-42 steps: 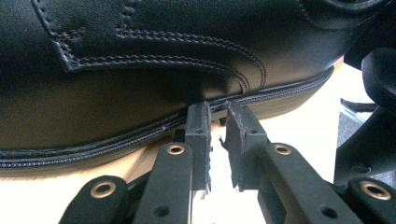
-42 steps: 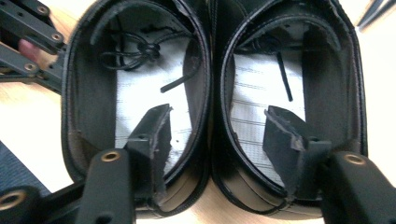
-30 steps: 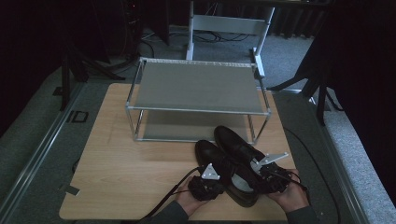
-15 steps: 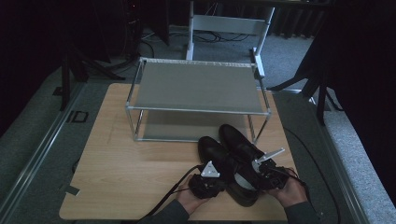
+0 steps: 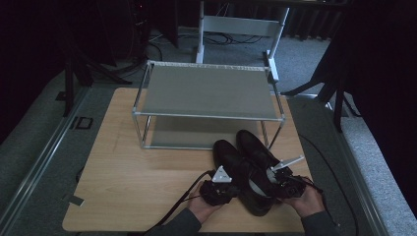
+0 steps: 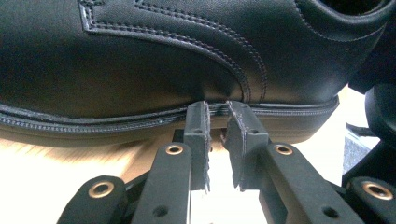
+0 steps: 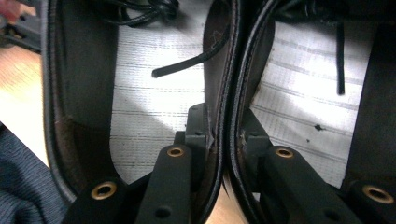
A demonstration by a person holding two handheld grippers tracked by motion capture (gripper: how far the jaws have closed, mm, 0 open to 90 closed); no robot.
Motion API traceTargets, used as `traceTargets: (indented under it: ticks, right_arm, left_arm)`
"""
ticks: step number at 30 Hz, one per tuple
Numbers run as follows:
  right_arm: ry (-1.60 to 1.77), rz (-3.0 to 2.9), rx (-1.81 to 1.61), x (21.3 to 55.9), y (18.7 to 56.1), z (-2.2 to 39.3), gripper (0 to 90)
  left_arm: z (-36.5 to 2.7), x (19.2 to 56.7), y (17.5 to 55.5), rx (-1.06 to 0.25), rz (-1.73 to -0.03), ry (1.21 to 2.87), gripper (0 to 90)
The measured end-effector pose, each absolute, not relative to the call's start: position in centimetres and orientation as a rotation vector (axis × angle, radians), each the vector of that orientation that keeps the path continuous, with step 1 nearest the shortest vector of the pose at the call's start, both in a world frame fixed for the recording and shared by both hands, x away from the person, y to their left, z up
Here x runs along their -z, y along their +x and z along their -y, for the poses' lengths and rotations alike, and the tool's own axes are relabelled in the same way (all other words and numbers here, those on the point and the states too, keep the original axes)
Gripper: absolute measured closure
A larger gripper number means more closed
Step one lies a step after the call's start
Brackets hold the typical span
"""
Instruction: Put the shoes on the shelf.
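Observation:
Two black leather shoes lie side by side on the wooden table (image 5: 133, 182), toes toward the rack: the left shoe (image 5: 235, 167) and the right shoe (image 5: 255, 143). My left gripper (image 5: 232, 191) sits against the left shoe's outer side. In the left gripper view its tips (image 6: 217, 109) touch the sole seam of that shoe (image 6: 140, 60), a narrow gap between the jaws and nothing in it. My right gripper (image 5: 273, 183) is at the heels. Its jaws (image 7: 225, 126) have just been closing and now pinch the two shoes' adjoining walls (image 7: 233, 70) together.
A two-shelf metal shoe rack (image 5: 206, 93) stands at the table's far side, just beyond the shoe toes. A white frame (image 5: 236, 24) and dark stands are on the grey floor behind. Cables trail from both grippers toward the table's near edge.
The right gripper's jaws have closed on the inner walls of the two shoes. Both hands have stayed nearly in place beside the heels.

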State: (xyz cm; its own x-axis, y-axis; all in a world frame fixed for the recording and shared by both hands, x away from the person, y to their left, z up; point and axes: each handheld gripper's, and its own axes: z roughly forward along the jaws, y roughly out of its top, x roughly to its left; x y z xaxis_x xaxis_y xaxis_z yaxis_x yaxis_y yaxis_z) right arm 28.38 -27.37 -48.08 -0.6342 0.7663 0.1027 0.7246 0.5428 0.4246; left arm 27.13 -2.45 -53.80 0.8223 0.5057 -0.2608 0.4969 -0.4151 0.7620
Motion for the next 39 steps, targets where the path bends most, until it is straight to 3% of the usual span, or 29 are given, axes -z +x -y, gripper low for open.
traceTargets:
  ticks: [5, 8, 13, 39]
  right_arm:
    - [1.253, -2.642, -0.684, 47.9, 28.0, 27.1, 79.0]
    - [1.255, -2.636, -0.702, 47.5, 28.0, 27.2, 79.3]
    - [1.241, -2.617, -0.719, 47.1, 27.9, 26.8, 79.6]
    - [1.230, -2.491, -0.828, 46.0, 31.3, 22.2, 79.7]
  left_arm:
    - [2.6, 54.0, 27.1, -0.010, -0.747, 2.078, 78.9]
    - [2.5, 54.0, 26.9, -0.025, -0.761, 2.054, 85.3]
    - [2.2, 53.8, 26.9, -0.043, -0.778, 2.038, 87.7]
    - [-1.6, 52.2, 29.9, -0.181, -0.957, 1.931, 89.0]
